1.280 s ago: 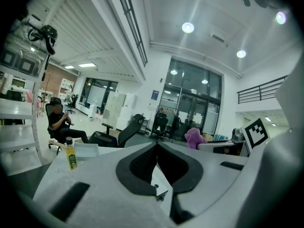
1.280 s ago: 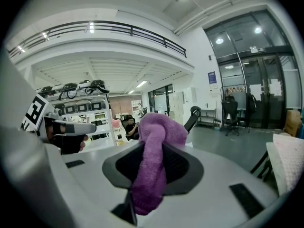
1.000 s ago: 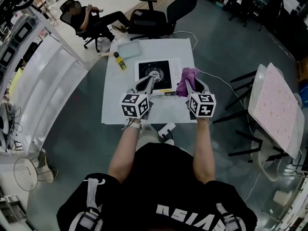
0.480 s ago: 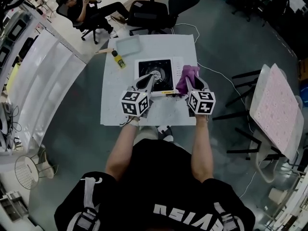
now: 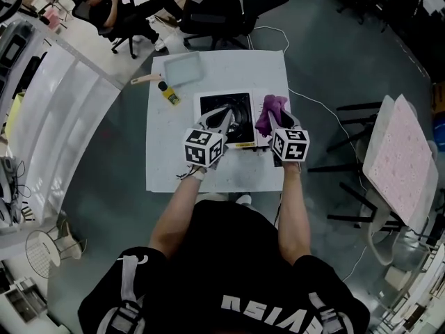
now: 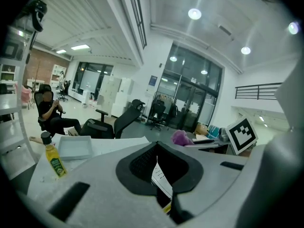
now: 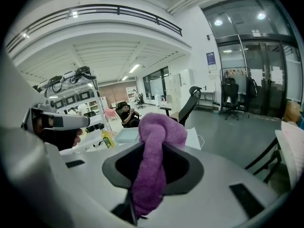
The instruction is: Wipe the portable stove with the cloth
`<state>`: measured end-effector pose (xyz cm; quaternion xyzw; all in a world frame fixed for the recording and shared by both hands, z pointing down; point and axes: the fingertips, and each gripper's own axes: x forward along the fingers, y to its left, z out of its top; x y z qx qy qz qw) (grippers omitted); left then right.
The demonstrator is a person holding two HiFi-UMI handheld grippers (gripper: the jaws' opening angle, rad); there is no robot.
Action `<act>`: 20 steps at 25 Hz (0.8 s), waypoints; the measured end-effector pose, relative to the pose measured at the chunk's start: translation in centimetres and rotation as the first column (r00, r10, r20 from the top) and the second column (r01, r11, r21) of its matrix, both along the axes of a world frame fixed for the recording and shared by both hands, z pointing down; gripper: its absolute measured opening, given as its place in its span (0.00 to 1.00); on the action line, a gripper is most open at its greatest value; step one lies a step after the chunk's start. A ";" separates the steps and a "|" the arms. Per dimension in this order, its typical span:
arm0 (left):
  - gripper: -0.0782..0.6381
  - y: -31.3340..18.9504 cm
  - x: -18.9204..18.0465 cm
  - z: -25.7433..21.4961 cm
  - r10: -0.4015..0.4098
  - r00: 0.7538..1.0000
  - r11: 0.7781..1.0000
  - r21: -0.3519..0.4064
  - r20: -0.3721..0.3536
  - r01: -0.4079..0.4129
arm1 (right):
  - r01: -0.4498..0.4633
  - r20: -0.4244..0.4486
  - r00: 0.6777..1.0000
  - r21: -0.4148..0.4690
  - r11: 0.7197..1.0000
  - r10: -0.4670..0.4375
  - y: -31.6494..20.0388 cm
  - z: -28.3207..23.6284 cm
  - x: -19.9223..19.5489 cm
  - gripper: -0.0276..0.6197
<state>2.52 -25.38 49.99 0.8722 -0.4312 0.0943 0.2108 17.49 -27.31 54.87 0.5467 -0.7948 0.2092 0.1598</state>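
Note:
The portable stove, black-topped in a white frame, sits in the middle of the white table. My left gripper hovers over the stove's near left part, its jaws drawn together to a point with nothing between them. In the left gripper view the left gripper shows only a thin slit. My right gripper is at the stove's right edge, shut on a bunched purple cloth. In the right gripper view the cloth stands up out of the right gripper.
A yellow bottle and a pale tray lie on the table's far left. Black office chairs and a seated person are beyond it. A pink-topped folding table stands to the right, and a cable trails on the floor.
Both grippers have moved forward and down over the table, onto the stove's near side. The purple cloth stays in the right gripper.

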 end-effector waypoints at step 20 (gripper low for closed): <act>0.12 -7.7 0.4 6.3 0.103 0.995 0.991 -0.086 0.011 -0.102 | 0.015 -0.058 0.998 -0.153 0.988 -0.024 -8.6 9.1 -2.5 0.21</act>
